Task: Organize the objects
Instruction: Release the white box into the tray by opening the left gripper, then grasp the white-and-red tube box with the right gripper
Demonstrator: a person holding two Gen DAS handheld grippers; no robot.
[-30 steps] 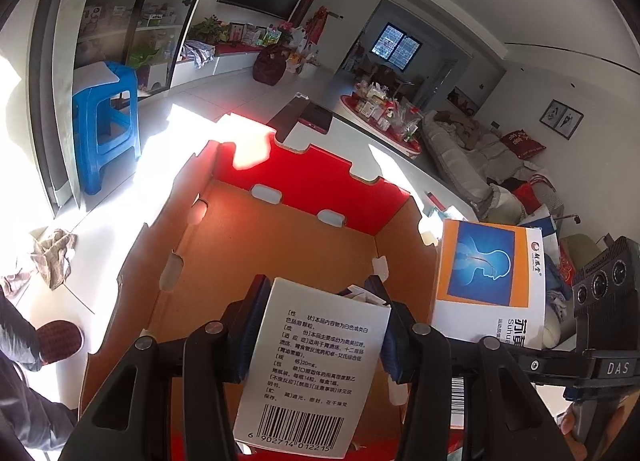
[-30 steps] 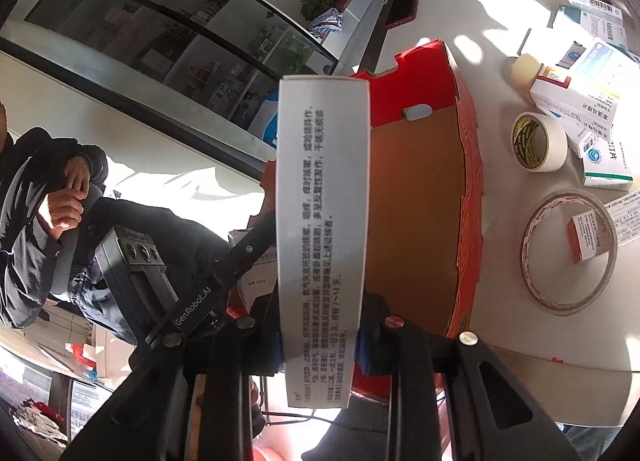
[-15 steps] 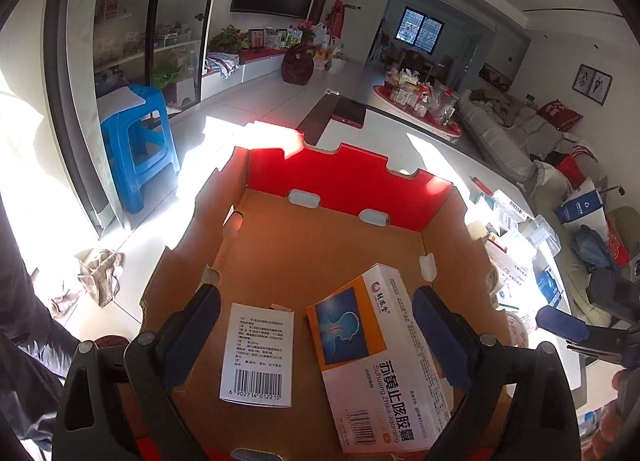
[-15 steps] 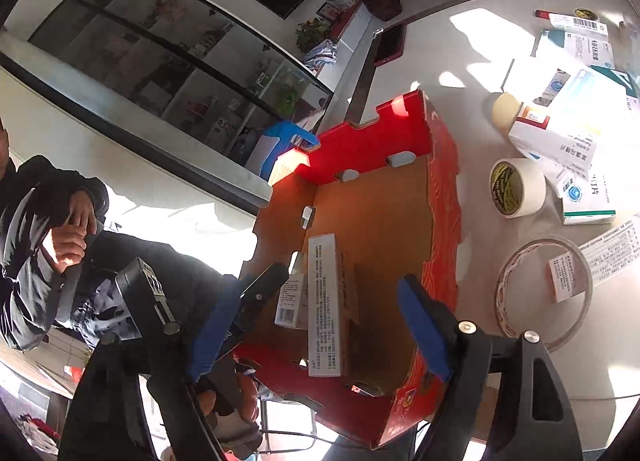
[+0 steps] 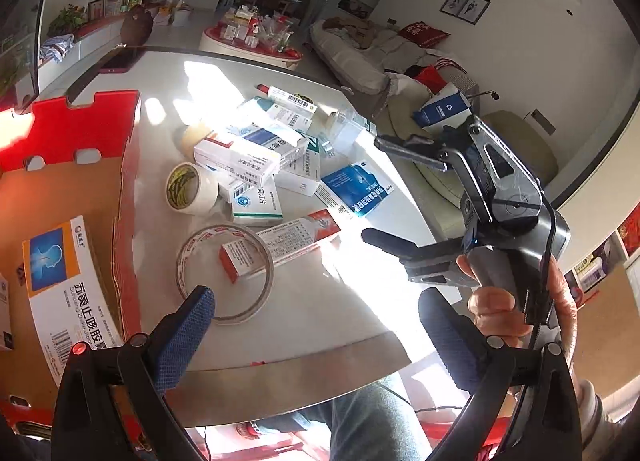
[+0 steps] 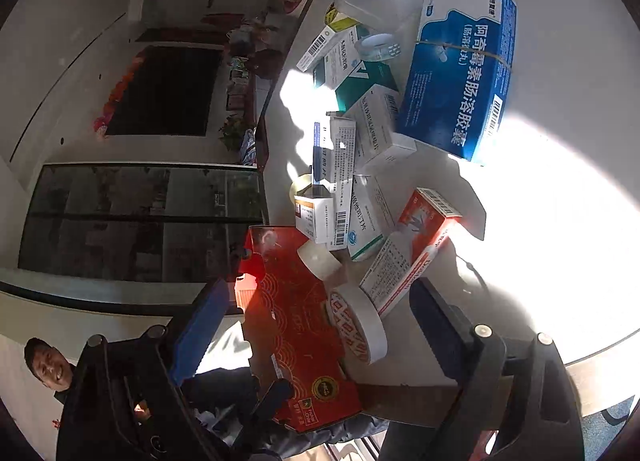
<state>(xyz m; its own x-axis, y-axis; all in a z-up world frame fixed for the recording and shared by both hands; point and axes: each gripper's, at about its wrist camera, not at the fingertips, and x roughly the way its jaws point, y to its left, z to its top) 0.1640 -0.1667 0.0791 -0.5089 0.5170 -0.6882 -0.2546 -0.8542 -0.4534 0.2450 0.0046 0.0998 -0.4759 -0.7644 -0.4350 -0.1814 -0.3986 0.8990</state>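
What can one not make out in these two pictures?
- Left wrist view: the red box is cut off by the left edge; a white box inside it shows only a sliver.
- Right wrist view: the red box's own outer wall hides its inside.
- Right wrist view: sun glare washes out part of the table.

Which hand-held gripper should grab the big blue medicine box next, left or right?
Probably right. The right hand-held gripper is open beside the blue medicine box; the left hand-held gripper hangs open nearer the table edge.
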